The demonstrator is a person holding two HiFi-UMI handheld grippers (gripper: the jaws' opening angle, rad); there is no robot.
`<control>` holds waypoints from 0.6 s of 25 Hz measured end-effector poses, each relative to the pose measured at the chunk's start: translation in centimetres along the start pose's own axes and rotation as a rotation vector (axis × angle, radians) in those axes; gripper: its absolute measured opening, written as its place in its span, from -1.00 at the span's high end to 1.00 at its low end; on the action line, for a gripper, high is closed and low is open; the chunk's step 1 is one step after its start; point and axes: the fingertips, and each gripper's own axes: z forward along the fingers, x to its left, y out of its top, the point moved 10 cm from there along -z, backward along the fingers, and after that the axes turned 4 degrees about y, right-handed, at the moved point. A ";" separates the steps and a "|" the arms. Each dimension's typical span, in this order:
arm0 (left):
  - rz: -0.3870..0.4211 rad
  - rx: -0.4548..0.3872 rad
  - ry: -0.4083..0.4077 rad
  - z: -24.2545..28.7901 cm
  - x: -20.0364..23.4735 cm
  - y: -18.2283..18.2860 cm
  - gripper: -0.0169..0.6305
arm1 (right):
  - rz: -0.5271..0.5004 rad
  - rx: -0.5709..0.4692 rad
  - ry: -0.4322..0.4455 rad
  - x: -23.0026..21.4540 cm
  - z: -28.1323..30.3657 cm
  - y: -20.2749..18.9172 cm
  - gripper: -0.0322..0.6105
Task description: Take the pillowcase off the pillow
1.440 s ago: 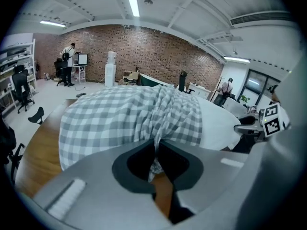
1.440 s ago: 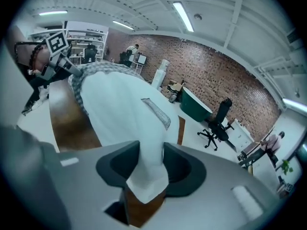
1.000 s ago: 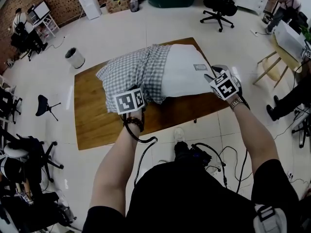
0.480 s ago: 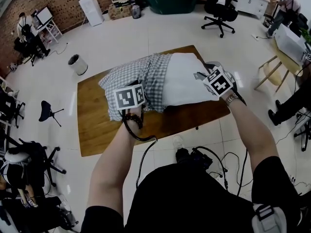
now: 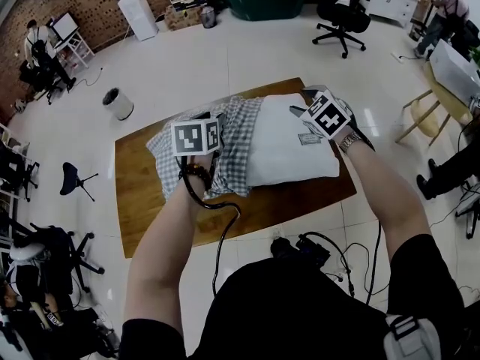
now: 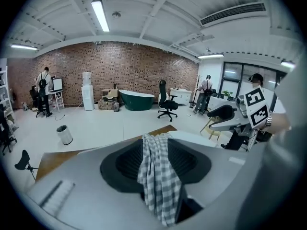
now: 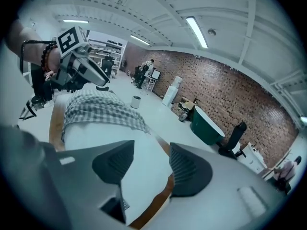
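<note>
Head view is showing one wooden table [image 5: 150,216] with one white pillow [image 5: 289,152] lying across its far half, right end sitting close to the far right corner. One checked pillowcase [image 5: 232,148] is bunching over the pillow's left half and hanging toward the table's left edge, so roughly half the pillow is showing bare. One small label [image 5: 308,138] is showing on the bare part. Two grippers are working here. Left gripper [image 6: 156,162] is clenching a fold of the pillowcase, the cloth trailing out between its jaws. Right gripper [image 7: 144,169] is sitting over the pillow's bare right end with jaws spread, gripping nothing, white fabric showing between them.
</note>
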 end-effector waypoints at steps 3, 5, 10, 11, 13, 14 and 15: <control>0.008 0.040 -0.009 2.7 -0.5 2.5 0.40 | -0.003 0.009 0.048 -2.8 1.4 0.3 0.18; 0.005 0.070 -0.014 4.9 -0.3 3.7 0.38 | 0.009 0.024 0.090 -4.2 2.8 0.5 0.17; -0.024 0.162 -0.031 11.2 0.4 7.7 0.31 | 0.025 0.029 0.169 -9.6 7.1 1.6 0.14; -0.025 0.185 -0.034 12.3 0.6 8.2 0.30 | 0.027 0.033 0.184 -10.4 7.9 1.6 0.14; -0.022 0.235 -0.040 14.5 1.1 8.8 0.28 | 0.030 0.048 0.213 -11.5 9.6 1.4 0.13; -0.018 0.259 -0.043 15.5 1.3 8.9 0.27 | 0.034 0.055 0.229 -11.9 10.5 1.3 0.12; -0.012 0.282 -0.046 16.6 1.6 9.1 0.26 | 0.040 0.062 0.246 -12.3 11.4 1.1 0.12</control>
